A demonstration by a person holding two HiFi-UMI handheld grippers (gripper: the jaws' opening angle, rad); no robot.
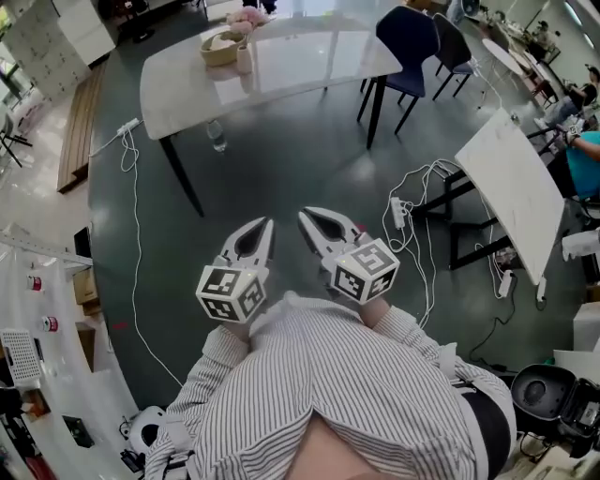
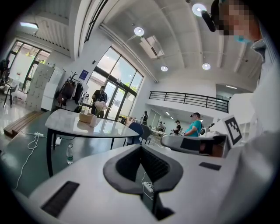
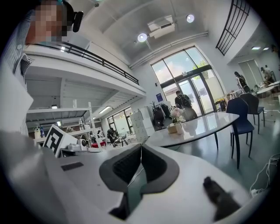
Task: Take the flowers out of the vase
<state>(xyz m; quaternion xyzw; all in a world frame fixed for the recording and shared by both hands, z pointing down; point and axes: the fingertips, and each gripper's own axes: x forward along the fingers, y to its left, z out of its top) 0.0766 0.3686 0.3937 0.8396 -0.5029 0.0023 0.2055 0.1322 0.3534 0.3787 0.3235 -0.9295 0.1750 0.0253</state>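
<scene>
Pink flowers (image 1: 248,16) stand in a small white vase (image 1: 244,58) on the far white table (image 1: 309,61), next to a woven basket (image 1: 221,47). Both grippers are held out in front of the person's striped shirt, over the dark floor and well short of that table. The left gripper (image 1: 269,222) is shut with nothing in it, and so is the right gripper (image 1: 302,216). From the left gripper (image 2: 141,146) the flowers (image 2: 101,105) and vase (image 2: 93,120) show far off at the left. From the right gripper (image 3: 141,145) the flowers (image 3: 176,113) and vase (image 3: 179,128) lie ahead, slightly right.
A water bottle (image 1: 217,136) stands on the floor under the table. Dark chairs (image 1: 408,42) sit at its right end. A second white table (image 1: 516,192) is at the right, with power strips and cables (image 1: 398,211) on the floor. White shelving (image 1: 37,309) runs along the left.
</scene>
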